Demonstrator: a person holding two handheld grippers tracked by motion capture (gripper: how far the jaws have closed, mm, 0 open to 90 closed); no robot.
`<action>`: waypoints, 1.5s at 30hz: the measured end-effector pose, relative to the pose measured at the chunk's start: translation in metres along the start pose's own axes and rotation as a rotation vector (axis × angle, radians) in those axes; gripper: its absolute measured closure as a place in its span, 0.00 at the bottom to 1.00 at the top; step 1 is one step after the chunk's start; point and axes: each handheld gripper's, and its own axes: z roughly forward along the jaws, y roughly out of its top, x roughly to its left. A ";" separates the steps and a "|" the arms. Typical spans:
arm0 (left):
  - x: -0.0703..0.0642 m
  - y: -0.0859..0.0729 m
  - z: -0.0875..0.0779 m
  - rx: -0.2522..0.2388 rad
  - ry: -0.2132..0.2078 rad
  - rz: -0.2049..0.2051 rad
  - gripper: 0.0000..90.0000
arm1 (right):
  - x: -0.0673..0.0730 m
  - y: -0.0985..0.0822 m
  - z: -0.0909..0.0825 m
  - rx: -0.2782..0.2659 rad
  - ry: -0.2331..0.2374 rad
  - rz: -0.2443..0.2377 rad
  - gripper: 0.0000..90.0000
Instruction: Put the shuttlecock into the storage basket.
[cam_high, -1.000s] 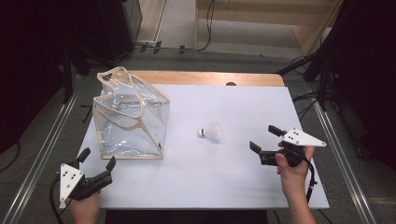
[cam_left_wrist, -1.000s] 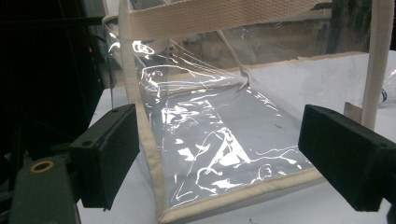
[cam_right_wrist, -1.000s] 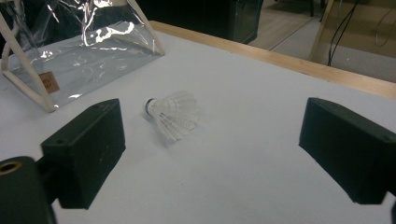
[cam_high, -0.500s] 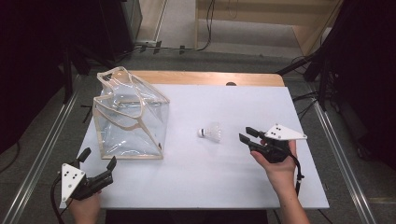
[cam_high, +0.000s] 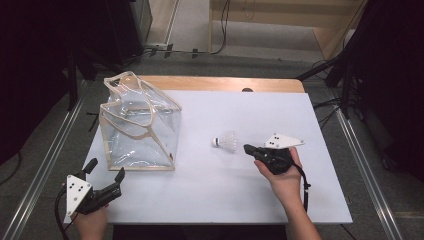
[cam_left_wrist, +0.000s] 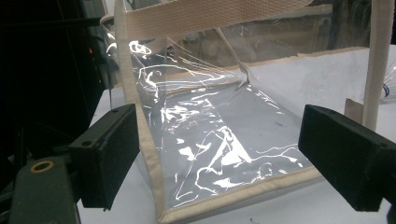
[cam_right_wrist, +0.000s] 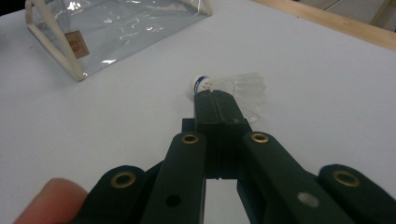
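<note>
A white shuttlecock (cam_high: 227, 142) with a blue-banded cork lies on its side near the middle of the white table (cam_high: 210, 200). My right gripper (cam_high: 248, 148) is just right of it, tips close to its feathers. In the right gripper view the jaws (cam_right_wrist: 215, 100) have just closed flat against each other with nothing between them, and the shuttlecock (cam_right_wrist: 233, 86) lies right beyond the tips. A clear plastic bag (cam_high: 137, 125) with beige trim stands at the left. My left gripper (cam_high: 106, 170) is open at the front left corner, pointing at the bag (cam_left_wrist: 210, 116).
A bare wooden strip (cam_high: 225, 83) runs along the table's far edge. Metal rails (cam_high: 45, 165) flank the table on both sides. Dark equipment and cables stand on the floor beyond. The bag's corner (cam_right_wrist: 116, 18) lies at the far left in the right gripper view.
My right gripper has moved left toward the shuttlecock and its jaws went from wide open to shut. The left gripper, bag and shuttlecock have stayed put.
</note>
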 end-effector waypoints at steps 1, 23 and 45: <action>0.000 0.000 0.000 0.000 0.000 0.000 0.15 | 0.001 0.000 0.003 0.008 0.001 -0.004 0.98; 0.000 0.000 0.000 0.001 0.000 0.002 0.15 | 0.006 -0.021 0.061 0.187 -0.015 0.050 0.98; 0.000 0.000 0.000 -0.001 -0.001 0.000 0.15 | -0.020 0.003 0.088 0.217 -0.105 0.048 0.98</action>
